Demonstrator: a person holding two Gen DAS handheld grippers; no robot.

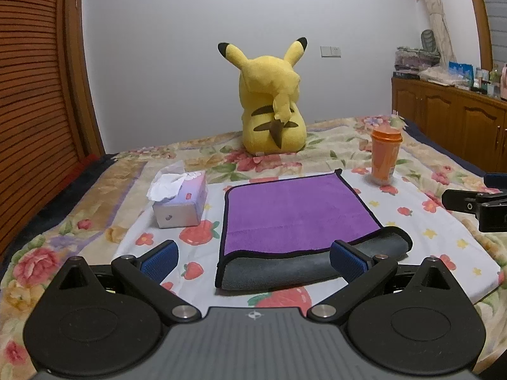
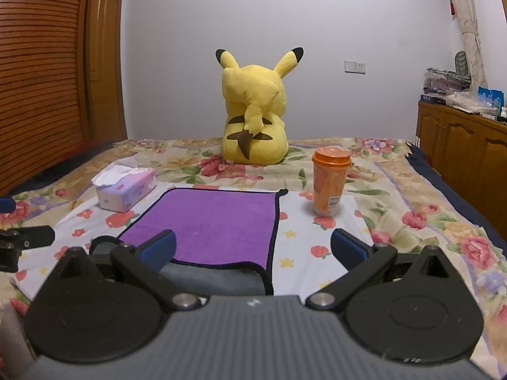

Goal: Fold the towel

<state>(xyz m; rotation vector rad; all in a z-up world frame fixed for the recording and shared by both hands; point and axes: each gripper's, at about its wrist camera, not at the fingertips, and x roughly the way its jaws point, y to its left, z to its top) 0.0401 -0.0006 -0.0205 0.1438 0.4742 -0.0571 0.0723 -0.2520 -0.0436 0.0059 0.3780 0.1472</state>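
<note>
A purple towel (image 1: 294,212) with a black hem and grey underside lies on the flowered bed cover (image 1: 95,209). Its near edge is rolled over, showing a grey strip (image 1: 285,267). It also shows in the right wrist view (image 2: 209,224). My left gripper (image 1: 253,259) is open and empty, just above the towel's near left corner. My right gripper (image 2: 253,250) is open and empty, over the towel's near right corner. The right gripper's tip shows at the right edge of the left wrist view (image 1: 475,205).
A tissue box (image 1: 180,202) sits left of the towel. An orange lidded cup (image 1: 385,155) stands to its right. A yellow plush toy (image 1: 272,104) sits behind. A wooden wardrobe (image 1: 38,95) is at the left, a wooden cabinet (image 1: 450,110) at the right.
</note>
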